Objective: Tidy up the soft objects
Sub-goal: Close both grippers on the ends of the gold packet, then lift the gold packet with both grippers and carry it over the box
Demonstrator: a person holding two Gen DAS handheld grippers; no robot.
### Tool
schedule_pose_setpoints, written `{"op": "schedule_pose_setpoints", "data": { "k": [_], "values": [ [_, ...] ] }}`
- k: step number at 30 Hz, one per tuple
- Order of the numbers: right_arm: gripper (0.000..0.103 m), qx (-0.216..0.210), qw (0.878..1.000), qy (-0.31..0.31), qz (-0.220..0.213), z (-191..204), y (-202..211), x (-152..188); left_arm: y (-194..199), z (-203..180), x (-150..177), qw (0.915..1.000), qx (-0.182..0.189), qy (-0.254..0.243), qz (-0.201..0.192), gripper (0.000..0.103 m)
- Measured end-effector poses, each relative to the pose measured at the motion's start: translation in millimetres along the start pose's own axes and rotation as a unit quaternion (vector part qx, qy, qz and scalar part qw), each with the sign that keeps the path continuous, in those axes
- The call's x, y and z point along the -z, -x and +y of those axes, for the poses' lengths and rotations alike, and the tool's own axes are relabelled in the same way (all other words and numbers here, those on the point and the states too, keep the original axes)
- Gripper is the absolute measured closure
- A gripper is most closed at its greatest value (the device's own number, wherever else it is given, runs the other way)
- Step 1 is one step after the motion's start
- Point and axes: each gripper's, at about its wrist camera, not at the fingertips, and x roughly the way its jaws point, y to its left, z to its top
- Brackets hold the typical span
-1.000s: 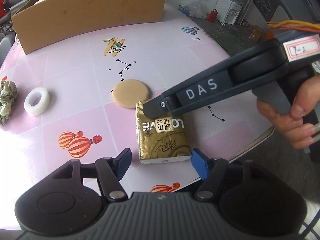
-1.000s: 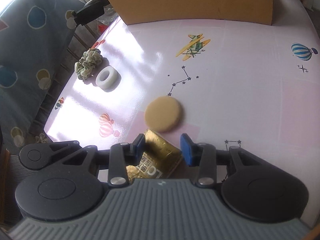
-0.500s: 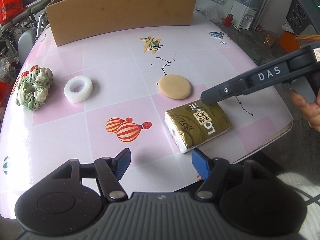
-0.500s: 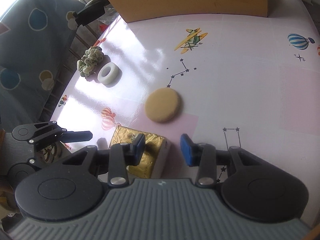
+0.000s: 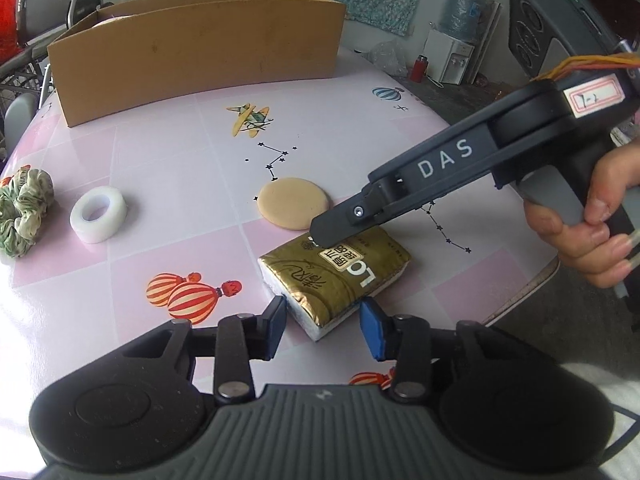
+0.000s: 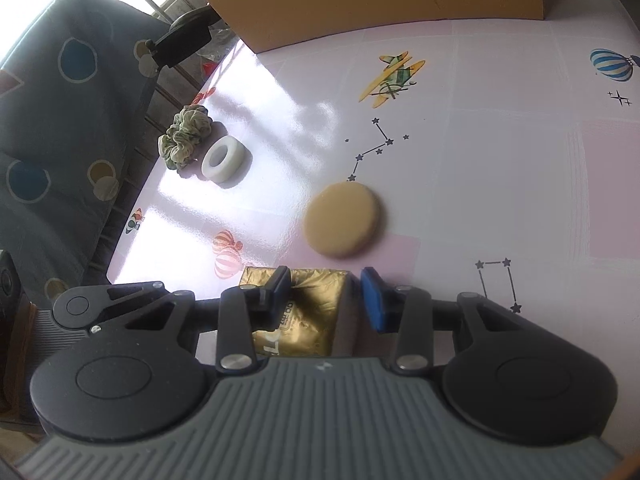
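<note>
Pink checked covering with balloon and plane prints spreads over your bench (image 5: 168,168), and a long cardboard box (image 5: 200,48) stands open at its far edge. Something pale shows inside it, but I cannot tell what. Four soft things are not yet sorted, by the look of it: a green scrunchie (image 5: 22,208) at the left rim, a white foam ring (image 5: 98,218) just beside it, a tan round sponge (image 5: 294,204) mid-bench, and a gold tissue pack (image 5: 336,276) near the front edge. So most of the job seems left.

Your left hand-held gripper (image 5: 323,322) points steeply down at the pack's near end; its jaws are closing, with the pack's corner between them but the blue pads not yet pressing on it. Your right hand-held gripper (image 6: 326,294) reaches in from the right, angled down over the pack's far end. Its jaws stand partly apart: one finger lies over the pack, the other clear of its side. Your right hand (image 5: 592,236) grips the trigger handle.
</note>
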Motion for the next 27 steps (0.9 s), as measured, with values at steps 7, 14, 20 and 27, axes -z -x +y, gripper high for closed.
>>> {"op": "schedule_pose_setpoints", "data": {
  "k": [7, 14, 20, 27],
  "values": [
    [0.065, -0.004, 1.0, -0.026, 0.003, -10, 9, 2, 1, -2, 3, 0.9998, -0.016, -0.001, -0.013, 0.052],
    [0.064, -0.026, 0.999, -0.02, 0.023, -11, 9, 10, 6, 1, 3, 0.9993, 0.001, 0.002, -0.038, 0.054],
    [0.068, -0.011, 1.0, 0.013, 0.006, 3, 8, 12, 2, -6, -1, 0.9989, -0.019, -0.019, -0.037, 0.055],
    [0.068, -0.037, 0.999, 0.023, -0.016, 9, 33, 4, 25, -6, -12, 0.9981, -0.022, -0.021, -0.054, 0.056]
  ]
}}
